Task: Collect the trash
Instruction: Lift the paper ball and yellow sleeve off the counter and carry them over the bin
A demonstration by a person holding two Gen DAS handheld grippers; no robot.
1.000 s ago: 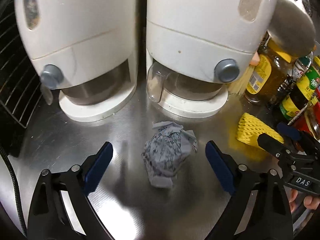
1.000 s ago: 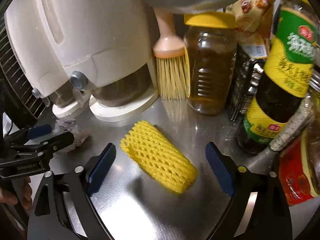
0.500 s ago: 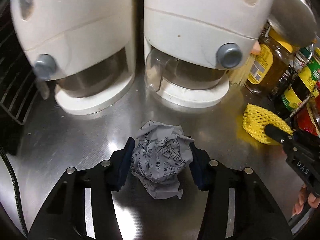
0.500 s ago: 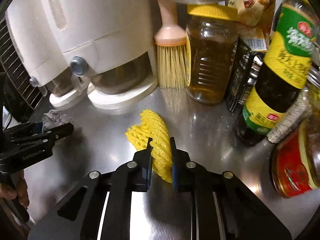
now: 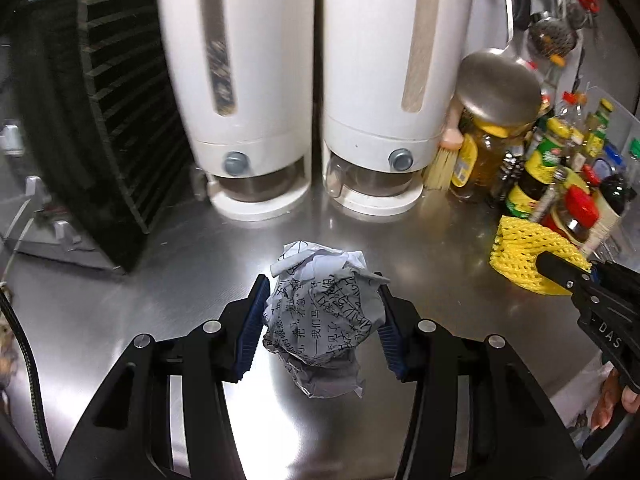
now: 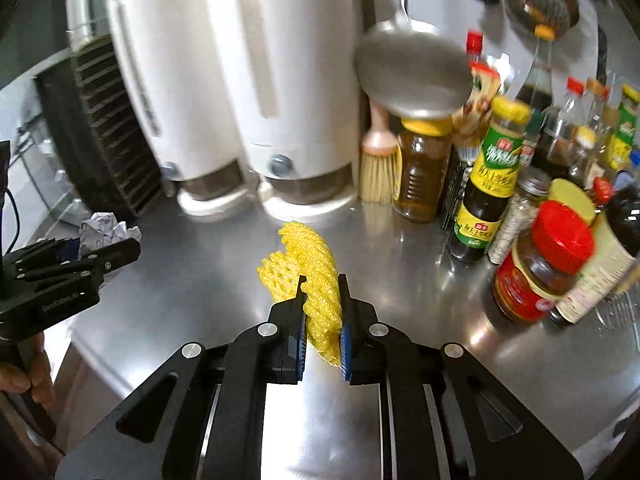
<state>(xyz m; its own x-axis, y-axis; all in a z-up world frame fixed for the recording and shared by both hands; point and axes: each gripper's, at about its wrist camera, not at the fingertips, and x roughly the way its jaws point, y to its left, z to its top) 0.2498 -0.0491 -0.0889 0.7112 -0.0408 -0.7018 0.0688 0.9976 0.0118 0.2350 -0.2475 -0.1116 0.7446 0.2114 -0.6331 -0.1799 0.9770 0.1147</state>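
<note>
My left gripper [image 5: 320, 320] is shut on a crumpled ball of printed grey paper [image 5: 324, 312] and holds it above the steel counter [image 5: 180, 272]. My right gripper [image 6: 323, 320] is shut on a yellow foam fruit net [image 6: 308, 264], also lifted off the counter. The net [image 5: 524, 256] and the right gripper [image 5: 560, 270] show at the right edge of the left wrist view. The paper ball [image 6: 106, 230] and the left gripper [image 6: 96, 254] show at the left of the right wrist view.
Two white dispensers [image 5: 368, 80] stand at the back of the counter, a black slatted rack [image 5: 100, 120] to their left. A brush [image 6: 378, 160], an oil jar [image 6: 420, 172], sauce bottles [image 6: 490, 184] and a red-lidded jar [image 6: 544, 260] crowd the right. A steel ladle [image 6: 416, 68] hangs above.
Both grippers closed on their items a second ago and have since risen and pulled back from the dispensers, carrying the paper ball and the yellow net up off the counter.
</note>
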